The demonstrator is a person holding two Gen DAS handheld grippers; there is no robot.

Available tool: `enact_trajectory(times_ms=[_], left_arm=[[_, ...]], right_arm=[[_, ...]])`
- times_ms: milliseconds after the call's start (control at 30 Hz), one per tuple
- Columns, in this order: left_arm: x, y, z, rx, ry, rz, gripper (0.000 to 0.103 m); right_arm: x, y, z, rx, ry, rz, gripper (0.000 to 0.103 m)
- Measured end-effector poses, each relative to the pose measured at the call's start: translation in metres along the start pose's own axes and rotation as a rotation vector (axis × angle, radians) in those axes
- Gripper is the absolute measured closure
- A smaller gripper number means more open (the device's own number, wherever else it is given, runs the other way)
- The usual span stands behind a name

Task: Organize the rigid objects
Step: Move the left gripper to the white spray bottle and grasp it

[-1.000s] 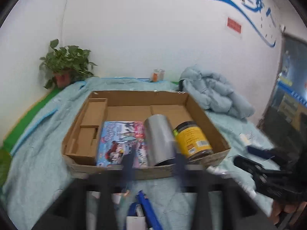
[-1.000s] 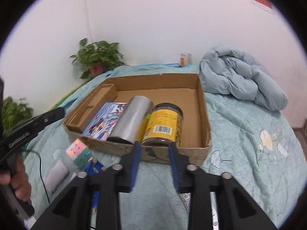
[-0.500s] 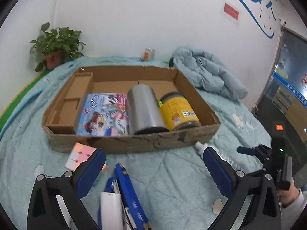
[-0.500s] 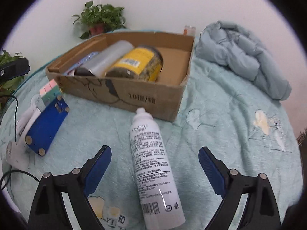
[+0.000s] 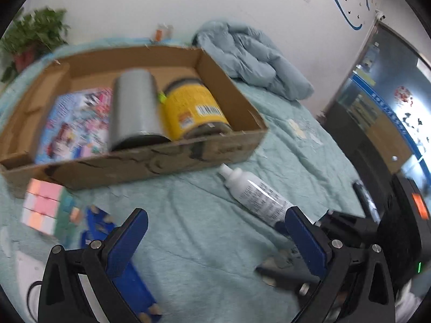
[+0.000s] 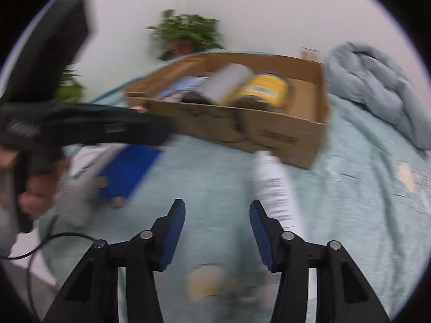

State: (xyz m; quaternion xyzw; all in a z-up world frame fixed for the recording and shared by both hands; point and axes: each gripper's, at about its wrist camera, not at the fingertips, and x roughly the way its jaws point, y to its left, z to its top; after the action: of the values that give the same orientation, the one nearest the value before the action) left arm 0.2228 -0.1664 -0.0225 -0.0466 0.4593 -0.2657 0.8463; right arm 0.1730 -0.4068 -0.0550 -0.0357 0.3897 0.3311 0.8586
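A shallow cardboard box (image 5: 140,161) lies on the bed and holds a colourful picture box (image 5: 75,123), a grey cylinder (image 5: 134,107) and a yellow jar (image 5: 194,107). A white spray bottle (image 5: 256,196) lies on the bedspread in front of the box's right corner. My left gripper (image 5: 218,237) is open and empty, above the bedspread left of the bottle. My right gripper (image 6: 216,231) is open and empty, with the bottle (image 6: 274,188) just beyond its right finger. A pastel cube (image 5: 43,207) and a blue flat object (image 5: 113,255) lie at the left.
A folded blue-grey quilt (image 5: 253,59) lies behind the box on the right. A potted plant (image 5: 29,40) stands at the back left by the wall. A small can (image 5: 161,32) stands at the back. The left gripper's handle (image 6: 80,126) crosses the right wrist view.
Both grippers opened from shut a second ago. The left gripper has swung right toward the bottle. The right gripper's jaws have narrowed and the bottle now sits to their right.
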Motion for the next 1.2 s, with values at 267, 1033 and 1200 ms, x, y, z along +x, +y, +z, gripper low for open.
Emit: enact_trajectory(times_ms=[267, 1033, 1200], left_arm=[[0.056, -0.011, 0.007, -0.065, 0.19, -0.153, 0.004], [0.12, -0.027, 0.018, -0.171, 0.306, -0.268, 0.027], [0.131, -0.044, 0.026, -0.141, 0.319, -0.28, 0.027]], right_arm=[[-0.022, -0.012, -0.005, 0.084, -0.043, -0.023, 0.054], [-0.051, -0.056, 0.001, 0.314, -0.056, -0.049, 0.078], [-0.042, -0.081, -0.008, 0.343, 0.079, -0.131, 0.076]])
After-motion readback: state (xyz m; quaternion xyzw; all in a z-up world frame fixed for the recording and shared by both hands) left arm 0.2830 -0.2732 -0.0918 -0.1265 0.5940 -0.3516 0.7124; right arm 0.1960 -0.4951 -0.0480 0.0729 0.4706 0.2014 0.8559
